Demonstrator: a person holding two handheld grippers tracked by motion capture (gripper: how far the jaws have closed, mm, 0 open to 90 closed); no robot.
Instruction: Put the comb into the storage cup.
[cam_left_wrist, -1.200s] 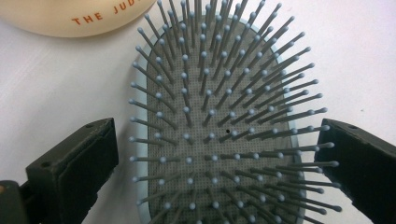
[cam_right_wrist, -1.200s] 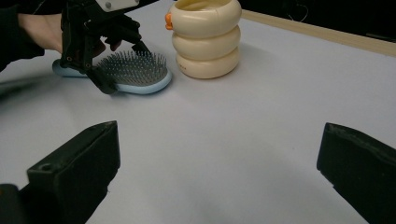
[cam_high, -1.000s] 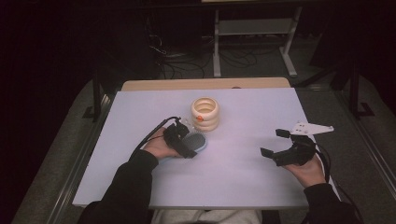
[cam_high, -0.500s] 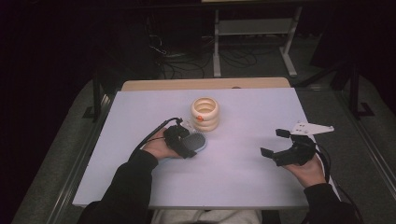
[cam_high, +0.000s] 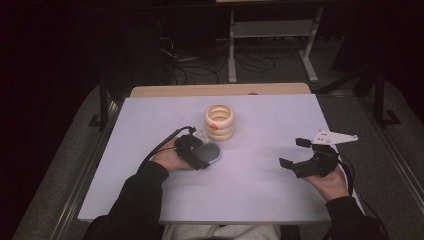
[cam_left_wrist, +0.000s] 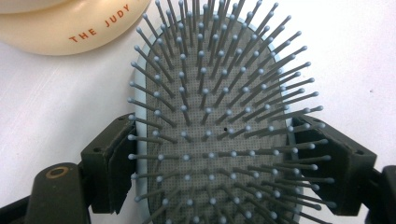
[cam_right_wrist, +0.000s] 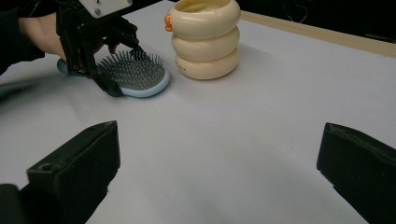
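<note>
The surface (cam_high: 260, 200) is a pale sheet with much bare room: the whole lower middle and the right half of the high view lie open, and a wooden strip (cam_high: 220, 90) runs along its far edge at the top. The brush (cam_high: 209, 153) lies left of centre in the high view, bristles up, well in from every edge. Just above and right of it stands the cream holder (cam_high: 219, 121), a stack of three rounded rings with a small orange knob on its side; in the left claw view its base shows at the upper left, close to the brush tip but apart from it. It is the one thing that crowds the brush on the far side.

The left claw (cam_left_wrist: 224, 172) is closed on the brush, one jaw against each long side of the head near its lower half, the hand (cam_high: 167, 159) behind it resting low at the surface. The right claw (cam_high: 295, 155) sits at the right of the high view, well apart from the brush, jaws spread wide and holding nothing, pointing toward the brush and holder.
</note>
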